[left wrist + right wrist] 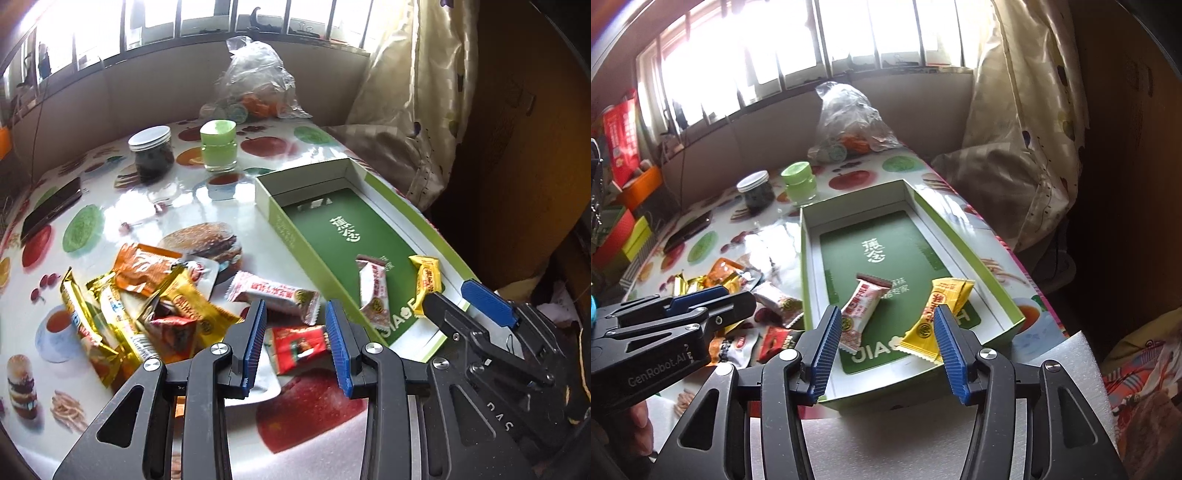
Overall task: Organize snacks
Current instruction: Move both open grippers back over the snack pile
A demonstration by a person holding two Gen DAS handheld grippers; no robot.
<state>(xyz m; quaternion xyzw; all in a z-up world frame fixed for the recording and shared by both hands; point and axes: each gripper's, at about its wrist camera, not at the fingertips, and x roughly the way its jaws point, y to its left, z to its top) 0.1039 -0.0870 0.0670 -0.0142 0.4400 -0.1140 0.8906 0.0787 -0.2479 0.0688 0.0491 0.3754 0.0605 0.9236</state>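
Grippers first: we hold the left gripper [295,332] with jaws apart over a red foil packet [299,347], lined up for a pick, and the right gripper [884,343] spread, empty. Lower centre, pink-white [858,314] and yellow [938,314] wrapped sweets lie sorted in the green cardboard box [997,284]; mixed foil snacks [140,295] wait lower left.

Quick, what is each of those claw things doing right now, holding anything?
Left gripper: open, holding nothing, above the red snack packet.
Right gripper: open, empty, over the green box.

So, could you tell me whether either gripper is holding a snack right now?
No. The left gripper and right gripper are both open and hold nothing; the snacks lie below them.
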